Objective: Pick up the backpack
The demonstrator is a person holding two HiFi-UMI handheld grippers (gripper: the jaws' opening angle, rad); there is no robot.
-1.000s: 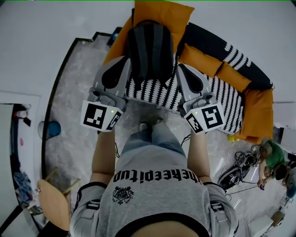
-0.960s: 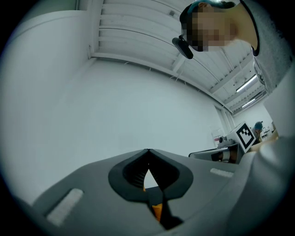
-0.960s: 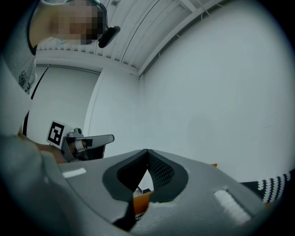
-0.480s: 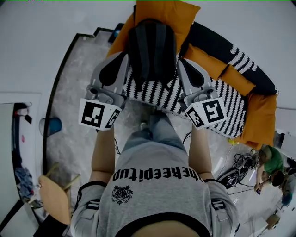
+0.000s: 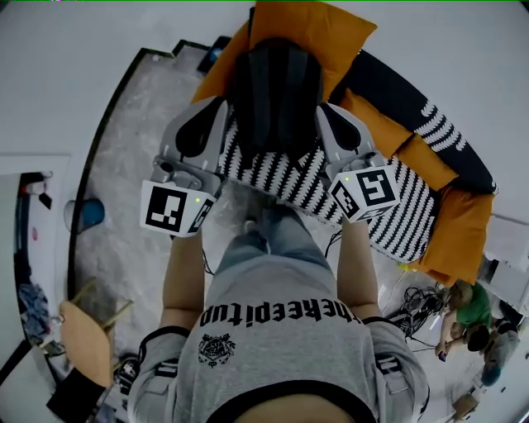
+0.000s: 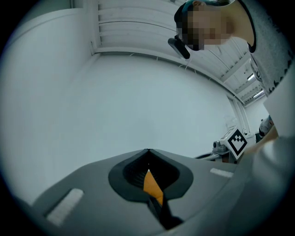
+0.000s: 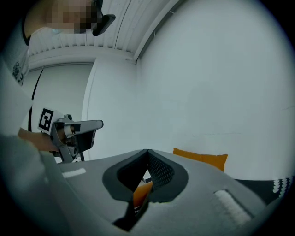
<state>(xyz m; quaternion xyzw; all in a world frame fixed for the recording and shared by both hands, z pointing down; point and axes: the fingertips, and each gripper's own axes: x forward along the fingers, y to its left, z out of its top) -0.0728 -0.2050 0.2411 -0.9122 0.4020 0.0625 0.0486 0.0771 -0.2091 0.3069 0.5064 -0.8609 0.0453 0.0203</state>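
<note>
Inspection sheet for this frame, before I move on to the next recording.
Surface: sofa with black-and-white patterned cover.
Job's things: dark backpack upright against an orange cushion.
Clutter: more cushions along the sofa.
Grippers: left gripper and right gripper both shut, empty, flanking the backpack.
Cables: cable tangle beside crouching people, lower right.
Surroundings: wooden chair lower left; grey rug.

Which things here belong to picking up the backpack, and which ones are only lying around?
For the job:
backpack
left gripper, jaws shut
right gripper, jaws shut

Only lying around:
orange cushion
striped sofa
wooden chair
cables on the floor
</note>
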